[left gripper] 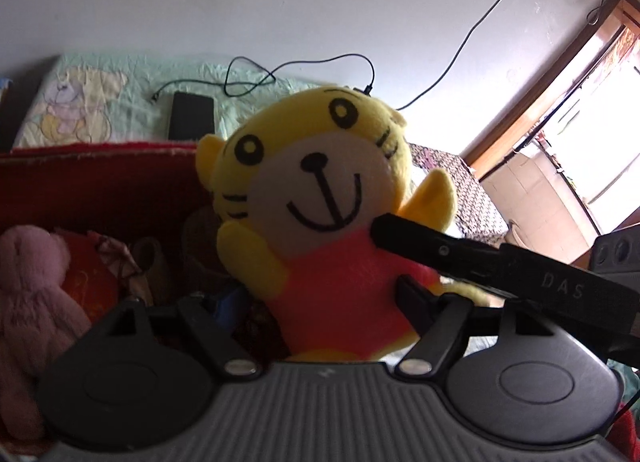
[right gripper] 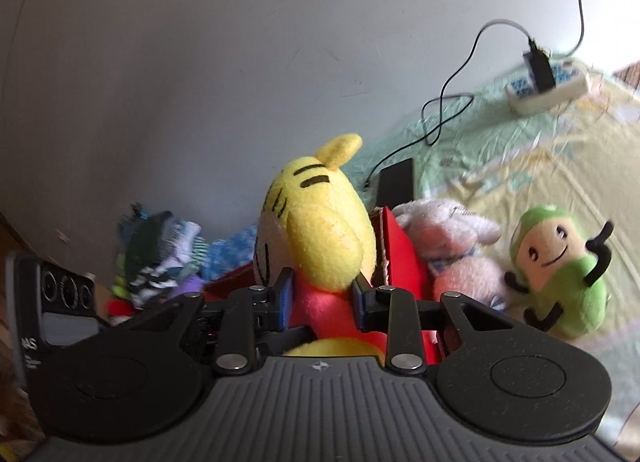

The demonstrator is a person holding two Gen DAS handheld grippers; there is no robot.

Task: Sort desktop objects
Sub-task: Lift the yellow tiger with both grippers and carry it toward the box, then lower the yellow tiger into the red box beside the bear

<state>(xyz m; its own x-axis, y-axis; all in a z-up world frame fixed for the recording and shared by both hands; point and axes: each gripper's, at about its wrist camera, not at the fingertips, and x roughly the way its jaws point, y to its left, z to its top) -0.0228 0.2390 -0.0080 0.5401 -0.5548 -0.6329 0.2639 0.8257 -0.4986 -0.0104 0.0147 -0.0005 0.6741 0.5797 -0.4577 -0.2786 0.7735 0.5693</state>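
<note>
Right gripper (right gripper: 322, 294) clamped on the tiger plush (right gripper: 320, 229) — blue pads (right gripper: 285, 294) pressing its red body from both sides, plush upright above the red box (right gripper: 404, 258). Left gripper (left gripper: 320, 302): the tiger (left gripper: 320, 189) faces its camera and sits between its fingers (left gripper: 412, 298), but the left finger is hidden behind the plush, so whether it grips cannot be told; the right gripper's finger (left gripper: 420, 246) crosses in from the right, touching the tiger's chest. Near left in the box a pink plush (left gripper: 36, 294); beside the box on the right a green plush (right gripper: 560, 266) on the sheet (right gripper: 540, 173) — phone (right gripper: 396, 181) and power strip (right gripper: 552, 89) farther off.
</note>
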